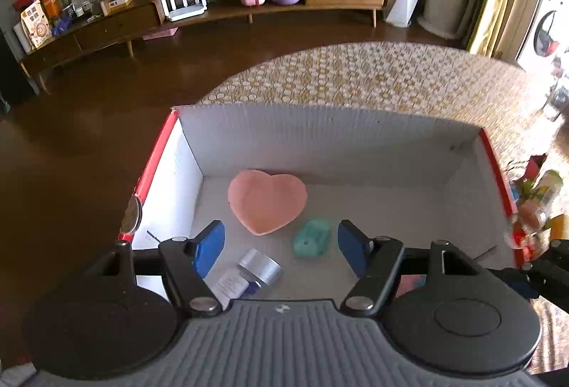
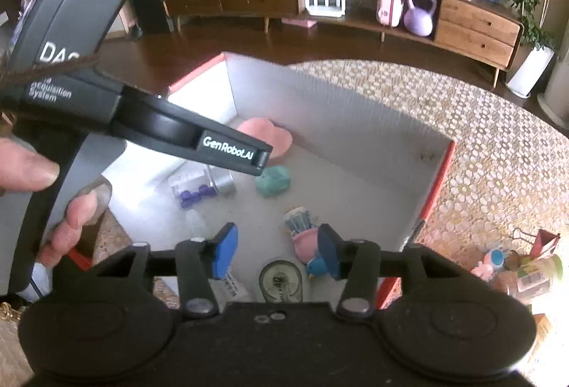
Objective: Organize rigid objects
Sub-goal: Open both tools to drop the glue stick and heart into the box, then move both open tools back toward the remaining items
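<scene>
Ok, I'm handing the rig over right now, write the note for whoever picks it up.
Left gripper: jaws open, empty, above the box.
Right gripper: jaws open, empty, over the box's near side.
In the box: pink heart dish, teal case, silver-capped bottle, pink cup of small tools, tape roll, blue bird figure.
Left: several items sit on the mat right of the box.

The box (image 1: 355, 134) is matt white corrugated cardboard with glossy red outer edges. The heart dish (image 1: 266, 200) looks smooth pink plastic. The bottle cap (image 1: 259, 268) is brushed silver metal. A woven patterned cloth (image 1: 355, 74) covers the desk.
</scene>
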`<act>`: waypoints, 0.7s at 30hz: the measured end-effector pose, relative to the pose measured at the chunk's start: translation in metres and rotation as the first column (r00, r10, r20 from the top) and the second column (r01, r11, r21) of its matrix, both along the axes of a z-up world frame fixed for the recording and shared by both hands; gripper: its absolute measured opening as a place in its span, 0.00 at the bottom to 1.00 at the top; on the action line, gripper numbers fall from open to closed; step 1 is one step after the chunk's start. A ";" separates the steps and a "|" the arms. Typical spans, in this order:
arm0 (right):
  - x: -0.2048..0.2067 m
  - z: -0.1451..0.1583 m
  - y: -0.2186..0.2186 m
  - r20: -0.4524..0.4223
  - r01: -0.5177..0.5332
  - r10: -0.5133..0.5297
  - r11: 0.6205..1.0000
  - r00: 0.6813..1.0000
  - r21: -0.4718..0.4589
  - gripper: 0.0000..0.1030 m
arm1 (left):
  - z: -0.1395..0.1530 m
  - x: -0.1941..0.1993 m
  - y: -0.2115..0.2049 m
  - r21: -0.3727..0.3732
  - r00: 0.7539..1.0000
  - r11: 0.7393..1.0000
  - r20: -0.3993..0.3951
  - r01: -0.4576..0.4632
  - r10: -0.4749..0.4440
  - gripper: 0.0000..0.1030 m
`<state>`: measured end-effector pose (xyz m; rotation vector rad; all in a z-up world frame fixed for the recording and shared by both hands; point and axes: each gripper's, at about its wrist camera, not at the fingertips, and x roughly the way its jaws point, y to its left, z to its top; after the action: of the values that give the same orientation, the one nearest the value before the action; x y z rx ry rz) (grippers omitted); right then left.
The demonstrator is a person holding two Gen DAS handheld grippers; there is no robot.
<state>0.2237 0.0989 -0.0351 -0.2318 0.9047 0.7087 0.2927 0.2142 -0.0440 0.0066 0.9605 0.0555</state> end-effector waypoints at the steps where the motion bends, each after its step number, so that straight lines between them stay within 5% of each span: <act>1: -0.002 0.003 -0.002 0.008 0.001 -0.001 1.000 1.000 0.005 0.53 | 0.003 -0.002 0.001 -0.007 1.000 1.000 0.006 -0.007 0.007 0.68; 10: -0.028 0.029 -0.025 0.057 -0.012 0.009 0.998 0.998 0.056 0.64 | 0.033 -0.034 -0.010 -0.025 0.997 1.000 0.081 -0.003 0.005 0.77; 21: -0.058 0.061 -0.068 0.102 -0.016 -0.001 0.987 0.995 0.161 0.89 | 0.058 -0.074 -0.034 -0.047 0.991 0.999 0.136 0.020 -0.014 0.80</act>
<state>0.1655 0.0307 0.0257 -0.1260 0.7451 0.7667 0.2191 0.1799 0.0138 -0.0327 0.8253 0.0168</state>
